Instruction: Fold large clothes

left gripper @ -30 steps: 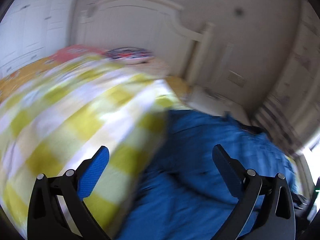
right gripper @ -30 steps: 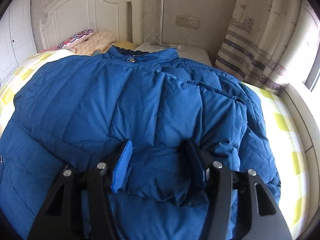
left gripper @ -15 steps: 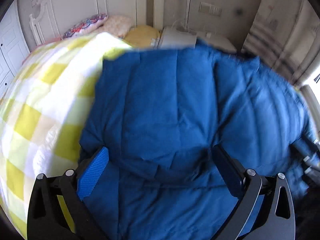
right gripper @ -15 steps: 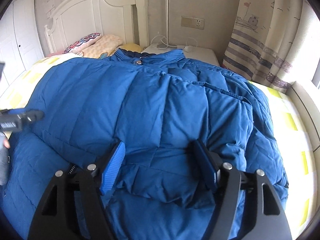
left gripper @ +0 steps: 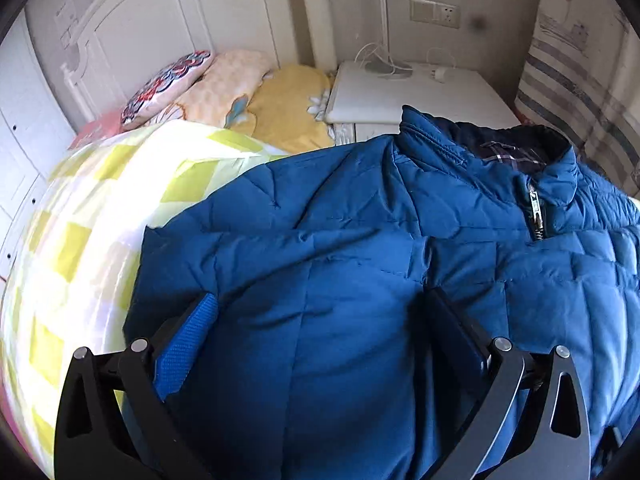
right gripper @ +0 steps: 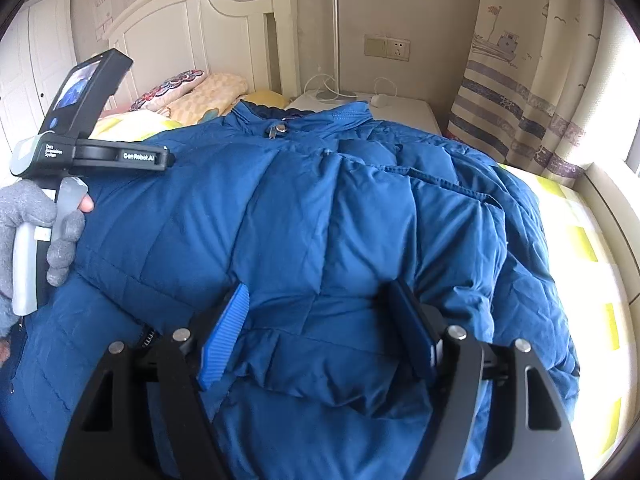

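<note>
Straddling puffy quilted blue jacket (right gripper: 320, 208), both right tool (right gripper: 320, 332) and left tool (left gripper: 316, 344) gape wide.

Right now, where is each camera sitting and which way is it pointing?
Left wrist: on the left gripper, looking down across the blue jacket toward the headboard; open fingers show.
Right wrist: on the right gripper, same heading; open fingers straddle a jacket fold, gloved hand at left.
Shared: jacket, headboard, nightstand.

- The jacket (left gripper: 360, 320) runs off the bottom edge in both views.
- The jacket hides much of the bed (right gripper: 592, 248).
- Text on the left hand-held gripper (right gripper: 100, 152) is partly too small to read.
</note>
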`<action>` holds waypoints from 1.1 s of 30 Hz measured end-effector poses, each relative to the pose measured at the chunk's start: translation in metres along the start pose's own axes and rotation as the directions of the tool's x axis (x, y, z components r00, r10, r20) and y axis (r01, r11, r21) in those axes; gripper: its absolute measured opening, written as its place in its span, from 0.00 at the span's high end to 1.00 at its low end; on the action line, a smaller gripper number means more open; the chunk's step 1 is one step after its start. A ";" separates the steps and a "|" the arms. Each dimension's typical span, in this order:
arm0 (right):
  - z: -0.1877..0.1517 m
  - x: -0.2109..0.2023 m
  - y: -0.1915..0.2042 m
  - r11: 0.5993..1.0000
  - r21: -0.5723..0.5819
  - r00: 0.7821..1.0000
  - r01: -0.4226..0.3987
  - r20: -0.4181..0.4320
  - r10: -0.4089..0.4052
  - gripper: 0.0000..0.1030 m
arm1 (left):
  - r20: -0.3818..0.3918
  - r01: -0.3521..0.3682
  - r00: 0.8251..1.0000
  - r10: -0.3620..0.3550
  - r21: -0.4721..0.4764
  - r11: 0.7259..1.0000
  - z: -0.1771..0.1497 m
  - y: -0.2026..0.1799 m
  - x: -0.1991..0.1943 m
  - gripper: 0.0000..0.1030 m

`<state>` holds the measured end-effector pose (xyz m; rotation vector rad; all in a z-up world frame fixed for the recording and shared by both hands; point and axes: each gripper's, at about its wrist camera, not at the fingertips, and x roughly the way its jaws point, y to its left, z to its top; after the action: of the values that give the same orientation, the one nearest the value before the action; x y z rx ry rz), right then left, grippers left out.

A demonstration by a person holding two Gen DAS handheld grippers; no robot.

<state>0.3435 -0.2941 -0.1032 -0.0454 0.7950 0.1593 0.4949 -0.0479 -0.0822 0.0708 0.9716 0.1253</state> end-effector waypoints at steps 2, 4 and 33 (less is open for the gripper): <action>0.000 0.000 0.000 1.000 0.002 1.000 -0.007 -0.001 0.007 0.28 | 0.043 0.057 0.998 -0.056 -0.025 0.998 0.004 0.002 -0.017 0.04; 0.000 0.000 0.000 1.000 0.004 1.000 -0.015 0.000 0.015 0.27 | 0.091 0.092 0.992 -0.089 -0.037 0.995 0.006 0.001 -0.031 0.04; 0.000 -0.007 -0.002 0.999 0.024 0.999 -0.036 0.039 0.035 0.21 | 0.134 0.107 0.984 -0.117 0.084 0.991 -0.075 0.025 -0.025 0.04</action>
<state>0.3393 -0.2966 -0.0980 -0.0046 0.7600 0.1836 0.4171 -0.0258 -0.1013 0.0935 0.8392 -0.0201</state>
